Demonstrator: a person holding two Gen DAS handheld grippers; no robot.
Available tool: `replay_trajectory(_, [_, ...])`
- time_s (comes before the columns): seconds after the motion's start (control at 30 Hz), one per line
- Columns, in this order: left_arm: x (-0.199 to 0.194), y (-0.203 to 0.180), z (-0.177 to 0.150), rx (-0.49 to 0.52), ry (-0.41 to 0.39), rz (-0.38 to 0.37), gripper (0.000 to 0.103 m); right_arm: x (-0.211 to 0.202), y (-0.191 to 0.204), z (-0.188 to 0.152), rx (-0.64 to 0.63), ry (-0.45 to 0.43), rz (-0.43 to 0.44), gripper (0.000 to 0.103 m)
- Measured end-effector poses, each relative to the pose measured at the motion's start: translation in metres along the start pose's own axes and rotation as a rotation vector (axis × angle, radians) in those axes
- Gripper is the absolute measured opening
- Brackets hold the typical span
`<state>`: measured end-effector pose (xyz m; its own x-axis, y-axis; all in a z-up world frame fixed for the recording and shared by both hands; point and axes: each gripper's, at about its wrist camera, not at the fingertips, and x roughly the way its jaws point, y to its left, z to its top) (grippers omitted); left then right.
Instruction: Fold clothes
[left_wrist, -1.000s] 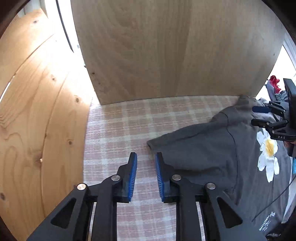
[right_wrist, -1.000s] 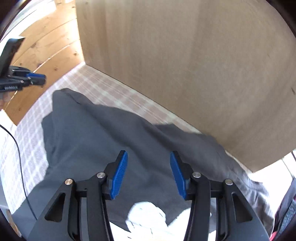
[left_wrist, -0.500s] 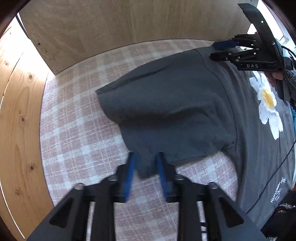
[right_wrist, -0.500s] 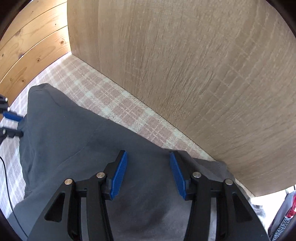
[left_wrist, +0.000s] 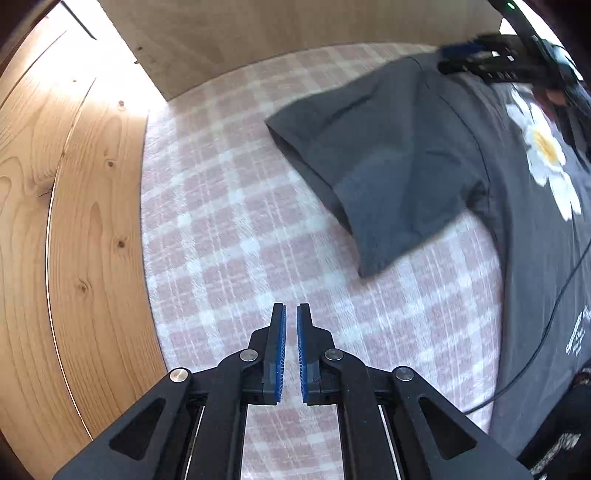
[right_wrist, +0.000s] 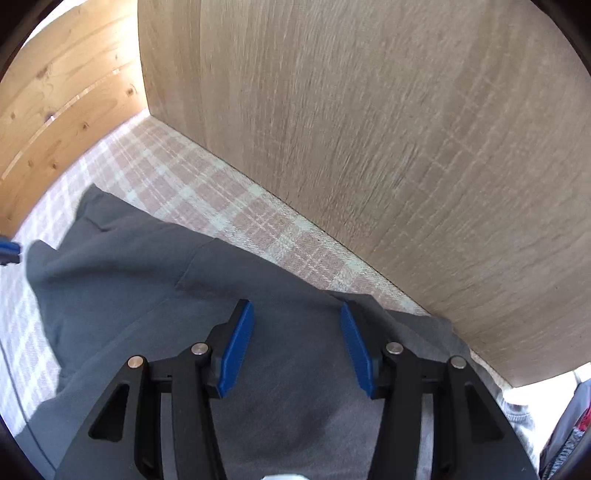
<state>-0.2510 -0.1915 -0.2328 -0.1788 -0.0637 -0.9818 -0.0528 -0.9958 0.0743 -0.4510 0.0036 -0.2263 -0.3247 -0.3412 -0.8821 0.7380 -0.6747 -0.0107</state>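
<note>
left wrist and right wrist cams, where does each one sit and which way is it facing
Left wrist: on the left gripper, looking along its nearly closed fingers over the checked cloth toward the grey T-shirt sleeve; the right gripper shows far off.
Right wrist: on the right gripper, open over the T-shirt, facing the wooden panel.
Shared: T-shirt, cloth, panel.

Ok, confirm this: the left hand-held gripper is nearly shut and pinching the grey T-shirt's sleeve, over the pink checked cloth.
Not pinching. In the left wrist view the left hand-held gripper is nearly shut but holds nothing; the grey T-shirt's sleeve lies apart from it on the pink checked cloth.
</note>
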Motion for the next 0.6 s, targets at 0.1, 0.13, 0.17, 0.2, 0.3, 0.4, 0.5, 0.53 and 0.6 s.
replay_trajectory(0.1, [-0.01, 0.012, 0.038, -0.064, -0.125, -0.057, 0.039, -0.02, -0.006, -0.01, 0.034, -0.026, 0.03, 0.049])
replay_trajectory(0.13, [-0.006, 0.012, 0.055, -0.061, -0.139, -0.061, 0.053, -0.025, -0.007, -0.011, 0.044, -0.031, 0.03, 0.049])
replay_trajectory(0.17, [-0.002, 0.012, 0.071, -0.059, -0.153, -0.066, 0.052, -0.029, -0.008, -0.013, 0.054, -0.035, 0.028, 0.049])
replay_trajectory(0.2, [0.003, 0.012, 0.087, -0.056, -0.164, -0.067, 0.052, -0.033, -0.011, -0.017, 0.062, -0.035, 0.028, 0.049])
replay_trajectory(0.3, [0.029, 0.009, 0.116, 0.007, -0.127, -0.008, 0.049, -0.042, -0.026, -0.027, 0.083, -0.029, 0.028, 0.049])
replay_trajectory(0.4, [0.046, -0.001, 0.126, 0.07, -0.078, -0.049, 0.017, -0.044, -0.033, -0.037, 0.1, -0.029, 0.021, 0.049])
replay_trajectory(0.5, [0.042, -0.012, 0.128, 0.142, -0.087, -0.037, 0.005, -0.043, -0.04, -0.047, 0.115, -0.028, 0.014, 0.049])
replay_trajectory(0.53, [0.037, -0.013, 0.13, 0.147, -0.091, -0.019, 0.004, -0.04, -0.043, -0.049, 0.125, -0.022, 0.006, 0.049])
replay_trajectory(0.6, [0.022, -0.011, 0.136, 0.148, -0.136, 0.04, 0.004, -0.036, -0.051, -0.052, 0.156, -0.017, -0.008, 0.049])
